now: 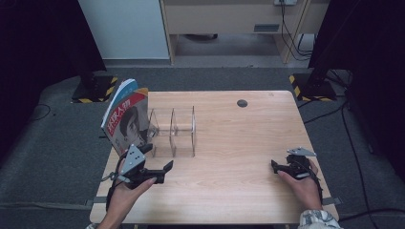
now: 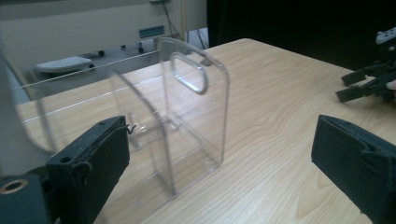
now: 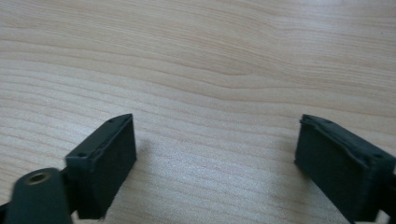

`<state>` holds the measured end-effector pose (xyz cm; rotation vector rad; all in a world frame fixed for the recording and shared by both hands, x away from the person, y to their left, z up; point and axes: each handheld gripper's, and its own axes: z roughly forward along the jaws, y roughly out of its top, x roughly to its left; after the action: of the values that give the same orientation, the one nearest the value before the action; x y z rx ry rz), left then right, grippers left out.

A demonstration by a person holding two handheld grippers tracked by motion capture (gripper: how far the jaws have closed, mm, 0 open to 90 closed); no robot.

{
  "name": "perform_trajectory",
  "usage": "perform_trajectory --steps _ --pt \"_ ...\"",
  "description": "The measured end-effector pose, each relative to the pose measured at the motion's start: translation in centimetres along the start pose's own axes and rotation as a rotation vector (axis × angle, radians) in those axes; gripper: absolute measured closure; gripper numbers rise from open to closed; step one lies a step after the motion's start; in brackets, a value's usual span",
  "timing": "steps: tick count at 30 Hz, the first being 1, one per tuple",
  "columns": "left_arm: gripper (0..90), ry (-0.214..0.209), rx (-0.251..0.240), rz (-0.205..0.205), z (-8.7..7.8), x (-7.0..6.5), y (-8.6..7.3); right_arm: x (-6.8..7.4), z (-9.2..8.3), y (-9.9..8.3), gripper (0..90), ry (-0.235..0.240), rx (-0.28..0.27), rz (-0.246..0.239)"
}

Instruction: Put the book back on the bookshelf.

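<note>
The book [image 1: 125,119] leans against the outer left wall of the clear acrylic file rack [image 1: 173,131] on the worktop [image 1: 239,157], half over the edge. The left tool [image 1: 161,169] hangs spread and empty just before the rack; the right tool [image 1: 276,167] rests spread, well apart. One careless nudge to the rack could tip the book off.

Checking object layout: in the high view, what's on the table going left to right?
Book → clear divider rack → round table hole → right gripper. The left gripper sits in front of the book and rack, so it is unranked.
</note>
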<state>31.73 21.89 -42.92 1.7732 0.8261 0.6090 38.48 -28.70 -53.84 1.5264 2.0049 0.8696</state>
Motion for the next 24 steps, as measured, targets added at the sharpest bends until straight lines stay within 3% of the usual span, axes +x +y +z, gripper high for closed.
perform_trajectory --steps 5,14,24 --pt "2.7 -0.028 0.007 -0.001 1.4 -0.5 0.4 0.1 0.2 0.1 3.6 -0.001 0.018 -0.009" --pt "3.0 -0.052 0.045 0.007 3.6 -1.2 0.4 0.1 0.2 0.1 3.6 0.001 0.021 -0.008" --pt "5.2 -0.109 0.062 0.017 7.0 -3.2 0.8 0.1 0.2 0.0 3.6 0.000 0.020 -0.009"
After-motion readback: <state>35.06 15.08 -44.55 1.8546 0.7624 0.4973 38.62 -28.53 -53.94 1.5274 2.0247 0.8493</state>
